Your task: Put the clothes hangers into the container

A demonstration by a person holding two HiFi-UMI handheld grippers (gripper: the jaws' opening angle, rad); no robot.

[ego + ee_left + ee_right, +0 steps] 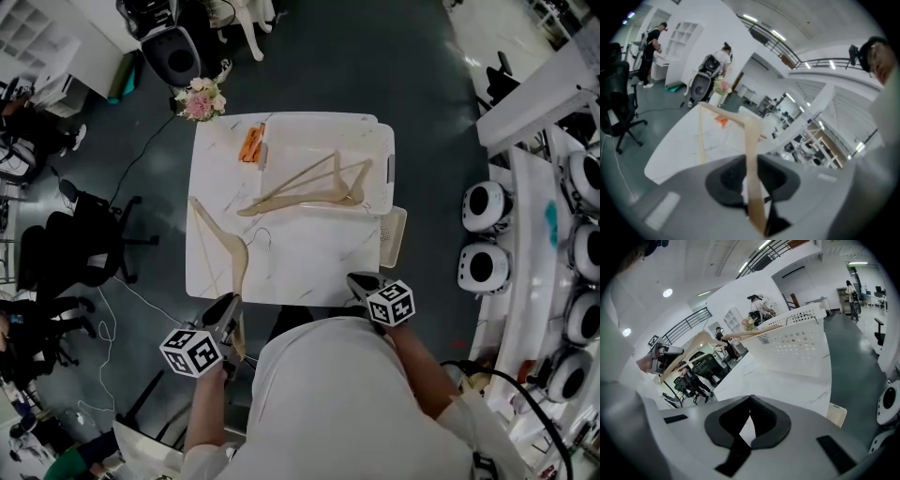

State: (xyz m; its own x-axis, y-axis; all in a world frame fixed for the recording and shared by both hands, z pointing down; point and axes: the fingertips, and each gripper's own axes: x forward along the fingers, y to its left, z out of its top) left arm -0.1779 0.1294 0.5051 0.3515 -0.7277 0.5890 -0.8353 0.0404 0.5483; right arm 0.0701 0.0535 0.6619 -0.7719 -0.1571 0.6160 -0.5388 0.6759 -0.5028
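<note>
— Hangers in the box yet, can you see?

— Some. Wooden hangers (309, 187) lie overlapped inside the white container (385, 150) at the far right of the table (309, 267). I make it two, possibly more, since they cross each other.

— And the rest?

— One loose hanger (221, 246) on the near left side of the table, well apart from the container. The left gripper (229, 307) has its jaws closed on one wooden arm of it, near the end. The rest sticks out over the table away from the person, hook toward the middle.

— Is it lifted clear?

— I can't tell whether its far end rests on the tabletop.

— The other hand?

— The right gripper (750, 398) hangs by the near right edge, jaws pinched together with nothing between them.

— So nearly done?

— I'd judge so. That one is the only hanger I see outside the container, and it has to be carried across to the right and put in. An orange thing (250, 143) and some flowers (200, 101) sit at the far end, neither one a hanger as far as I can see.
</note>
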